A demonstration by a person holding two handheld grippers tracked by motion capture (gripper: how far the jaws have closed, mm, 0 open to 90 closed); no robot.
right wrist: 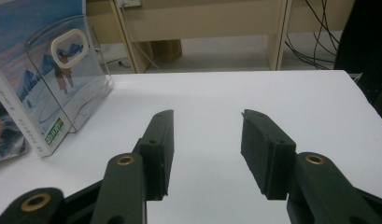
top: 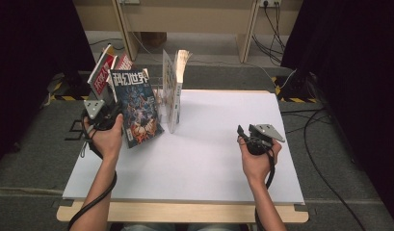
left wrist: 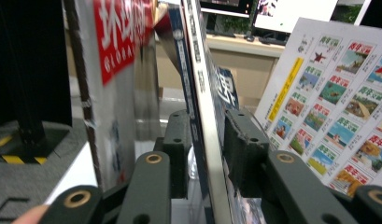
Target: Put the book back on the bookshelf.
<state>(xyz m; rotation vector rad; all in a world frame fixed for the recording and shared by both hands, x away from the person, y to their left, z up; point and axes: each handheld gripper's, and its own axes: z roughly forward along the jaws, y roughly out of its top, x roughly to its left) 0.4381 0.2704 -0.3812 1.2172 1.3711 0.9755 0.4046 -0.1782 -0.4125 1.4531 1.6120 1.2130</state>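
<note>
A dark-blue magazine (top: 137, 106) with white characters on its cover stands tilted at the table's left, its lower edge on the white board. My left gripper (top: 112, 114) is at its left edge. In the left gripper view the magazine (left wrist: 198, 56) runs edge-on between the two jaws of the left gripper (left wrist: 206, 116), and the pads stand close on either side without clearly pressing it. My right gripper (top: 241, 132) rests low over the board at the right; the right gripper (right wrist: 207, 116) is open with nothing between its fingers.
A red-titled magazine (top: 102, 74) leans behind the blue one. A clear plastic rack (top: 158, 94) and an upright white book (top: 175, 91) stand just right of it. The white board (top: 209, 159) spreads between the hands. Desk legs and cables lie beyond the table.
</note>
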